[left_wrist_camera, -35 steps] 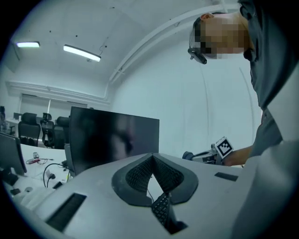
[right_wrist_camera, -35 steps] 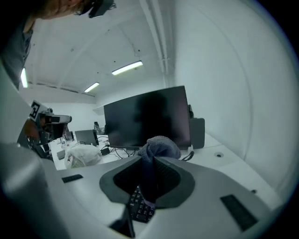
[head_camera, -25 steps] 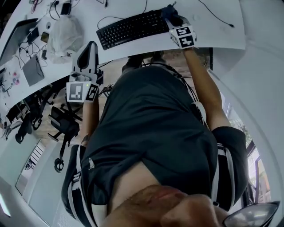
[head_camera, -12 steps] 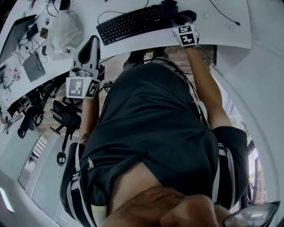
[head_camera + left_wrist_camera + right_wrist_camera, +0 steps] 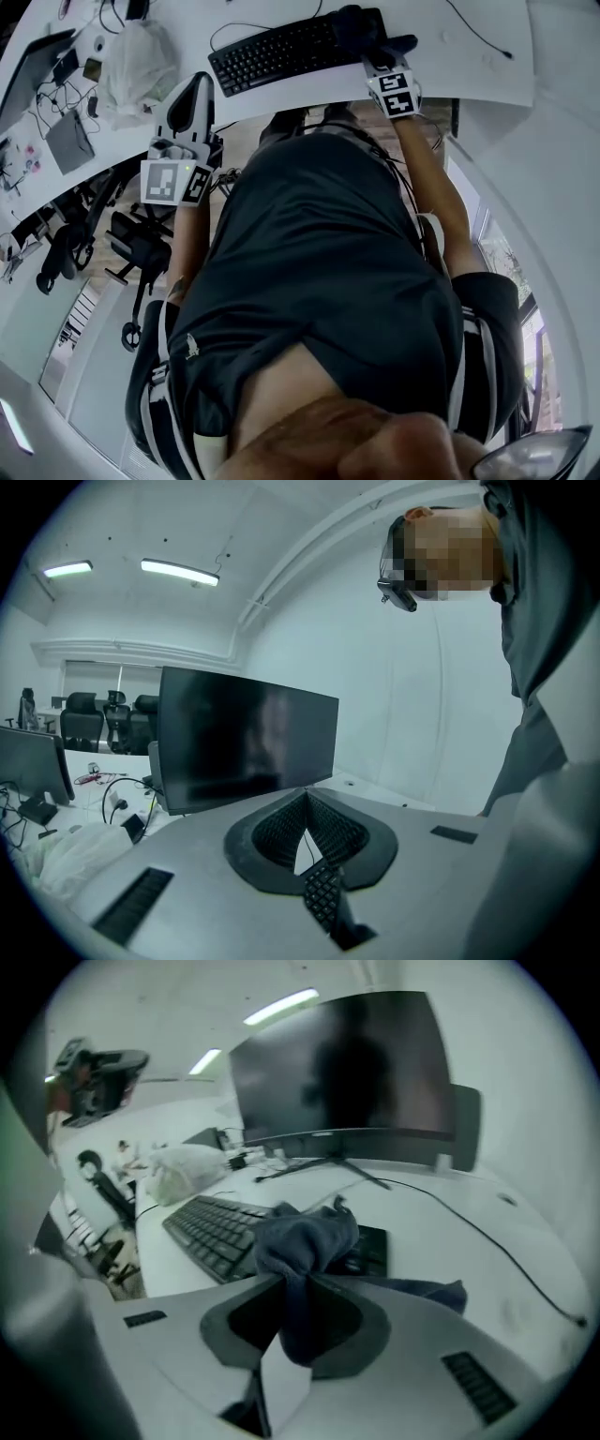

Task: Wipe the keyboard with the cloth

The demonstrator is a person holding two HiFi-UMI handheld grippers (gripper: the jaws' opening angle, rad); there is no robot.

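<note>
The keyboard (image 5: 277,54) lies on the white desk (image 5: 473,67) at 12 o'clock in the head view, its long axis running 9 to 3. The dark cloth (image 5: 305,1237) sits bunched on the keyboard's 3 o'clock end, with a loose tail trailing onto the desk toward 4 o'clock. The right gripper (image 5: 295,1297) has its jaws pinched on a fold of that cloth, and most of the cloth balloons out ahead of the tips. The left gripper (image 5: 303,797) hangs off the desk's near edge, at about 8 o'clock from the keyboard. Its jaws meet tip to tip with nothing between them.

To wipe well, I judge the bunch should be pressed down until it flattens onto the key tops. It can then be drawn along the rows toward 9 o'clock in straight, overlapping passes. Pressure should be light, since the keyboard may slide on the smooth desk. The idle left gripper could brace the 9 o'clock end.

In the head view the right jaw tips are buried under cloth. The keys beneath it are covered, so how firmly it bears on them is unclear. The person's torso blocks the desk's near edge at 6 o'clock. Beyond the keyboard at 12 o'clock the monitor (image 5: 342,1072) is dark. The contents of the white plastic bag (image 5: 136,73) at 9 o'clock cannot be made out.
</note>
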